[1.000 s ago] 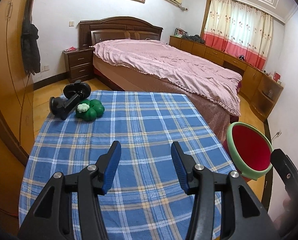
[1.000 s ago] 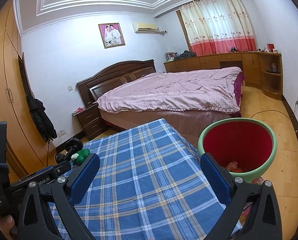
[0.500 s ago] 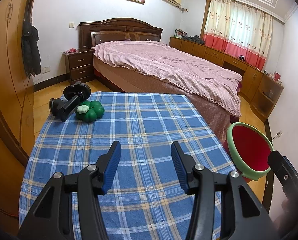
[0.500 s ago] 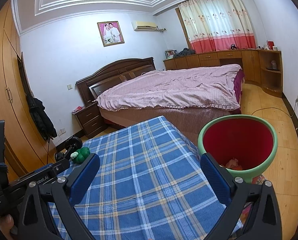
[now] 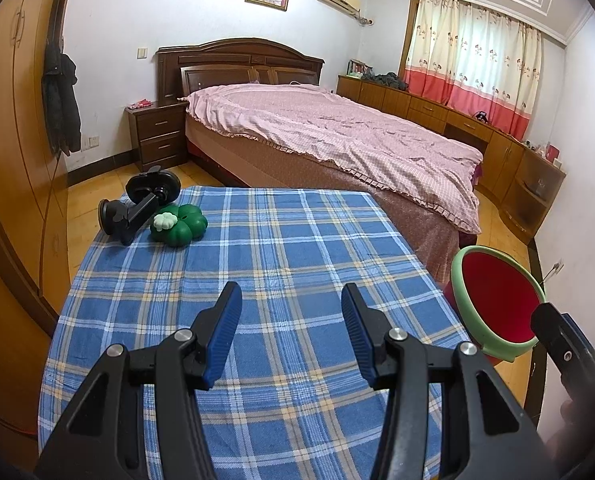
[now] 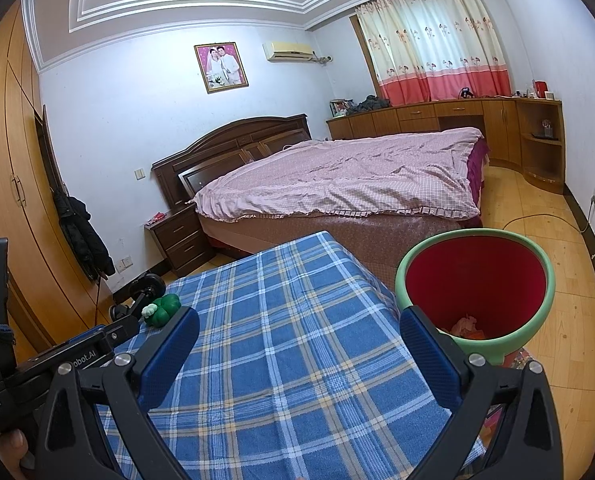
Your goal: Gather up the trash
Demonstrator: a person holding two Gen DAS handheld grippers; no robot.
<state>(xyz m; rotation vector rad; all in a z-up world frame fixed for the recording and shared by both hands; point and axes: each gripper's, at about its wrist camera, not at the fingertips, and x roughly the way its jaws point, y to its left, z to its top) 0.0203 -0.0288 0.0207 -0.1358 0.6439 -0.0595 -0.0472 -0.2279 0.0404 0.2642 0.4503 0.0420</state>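
Bin (image 6: 537, 312), green rim, red inside, on the floor at the table's right edge: crumpled pinkish scraps (image 6: 467, 326) at its bottom. Since a second ago, only a slight rise of both views; nothing gained. Left gripper (image 5: 291, 310) and right gripper (image 6: 299, 346): fingers apart, empty, above the plaid tablecloth (image 5: 281, 256). Far corner: green toy (image 5: 179, 226), black mount (image 5: 137, 208), likely no trash left.

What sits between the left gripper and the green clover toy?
Only bare plaid tablecloth between left gripper and green clover toy, per the left wrist view.
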